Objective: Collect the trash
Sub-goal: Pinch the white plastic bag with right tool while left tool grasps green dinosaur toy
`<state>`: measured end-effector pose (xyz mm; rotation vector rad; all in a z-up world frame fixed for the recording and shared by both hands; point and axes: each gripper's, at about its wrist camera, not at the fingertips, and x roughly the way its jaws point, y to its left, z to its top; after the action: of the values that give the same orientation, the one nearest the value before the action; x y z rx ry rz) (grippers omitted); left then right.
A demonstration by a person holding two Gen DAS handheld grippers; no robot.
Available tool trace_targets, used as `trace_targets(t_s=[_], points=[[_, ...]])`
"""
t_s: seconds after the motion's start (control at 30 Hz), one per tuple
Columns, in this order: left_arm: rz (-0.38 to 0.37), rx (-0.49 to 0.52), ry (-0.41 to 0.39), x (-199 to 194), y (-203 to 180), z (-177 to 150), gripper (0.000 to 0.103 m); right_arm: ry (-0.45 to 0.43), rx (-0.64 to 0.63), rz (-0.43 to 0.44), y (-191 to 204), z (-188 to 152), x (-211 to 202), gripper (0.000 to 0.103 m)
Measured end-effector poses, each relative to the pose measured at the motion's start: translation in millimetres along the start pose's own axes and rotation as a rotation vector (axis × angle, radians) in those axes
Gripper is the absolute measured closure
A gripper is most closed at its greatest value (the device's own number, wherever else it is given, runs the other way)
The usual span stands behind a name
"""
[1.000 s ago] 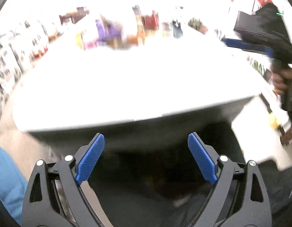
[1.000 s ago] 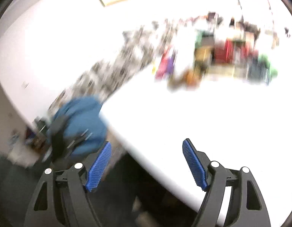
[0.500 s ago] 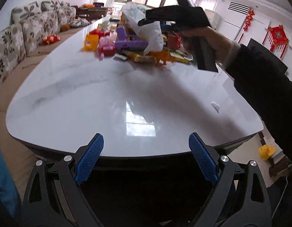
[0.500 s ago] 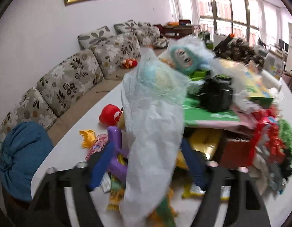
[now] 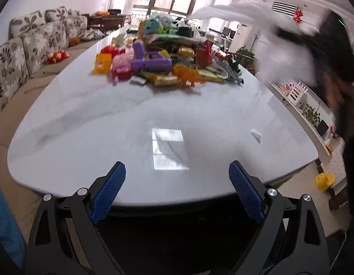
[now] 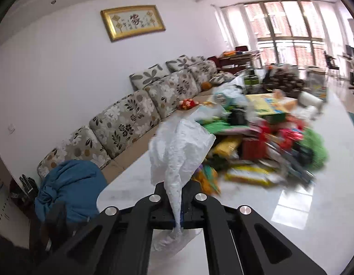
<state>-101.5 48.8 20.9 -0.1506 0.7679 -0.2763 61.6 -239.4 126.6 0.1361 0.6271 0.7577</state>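
A floral sofa (image 5: 28, 43) lines the wall at left as the left gripper (image 5: 177, 191) hangs wide apart and empty over the near edge of a white table (image 5: 108, 123). A pile of toys and wrappers (image 5: 163, 64) sits mid-table. At right, the right gripper (image 6: 178, 210) is clamped on a white plastic bag (image 6: 177, 151), raised above the table.

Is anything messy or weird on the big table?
Yes. A heap of toys and wrappers sits jumbled on the far part of the table, not sorted at all. A lone white scrap lies apart near the right edge. The right gripper is shut on a white plastic bag.
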Motion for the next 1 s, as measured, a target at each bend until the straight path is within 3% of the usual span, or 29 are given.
trace_targets(t_s=[0.13, 0.4, 0.5, 0.7, 0.73, 0.77, 0.8, 1.0], points=[[0.027, 0.012, 0.036, 29.9, -7.2, 31.3, 0.014, -0.037, 0.04, -0.096, -20.0, -37.0, -49.5, 0.101], [-0.003, -0.161, 0.067, 118.4, -20.6, 114.8, 0.014, -0.087, 0.176, -0.142, -64.9, -94.4, -79.5, 0.101], [0.056, -0.207, 0.062, 148.8, -26.9, 140.1, 0.014, -0.099, 0.208, -0.127, -80.6, -103.1, -85.9, 0.098], [0.289, -0.211, 0.073, 198.7, -33.8, 165.7, 0.014, -0.09, 0.247, -0.099, -105.3, -113.0, -88.8, 0.098], [0.331, -0.19, 0.075, 203.7, -38.0, 167.8, 0.023, -0.09, 0.254, -0.096, -108.1, -114.1, -88.1, 0.098], [0.396, -0.165, 0.085, 208.8, -43.1, 168.0, 0.041, -0.087, 0.26, -0.092, -109.4, -114.7, -87.8, 0.098], [0.435, -0.148, 0.09, 211.3, -46.2, 166.8, 0.05, -0.088, 0.269, -0.086, -111.2, -116.0, -87.6, 0.098], [0.451, -0.086, 0.052, 184.3, -56.6, 146.3, 0.051, -0.099, 0.282, -0.06, -106.5, -120.1, -89.0, 0.098]])
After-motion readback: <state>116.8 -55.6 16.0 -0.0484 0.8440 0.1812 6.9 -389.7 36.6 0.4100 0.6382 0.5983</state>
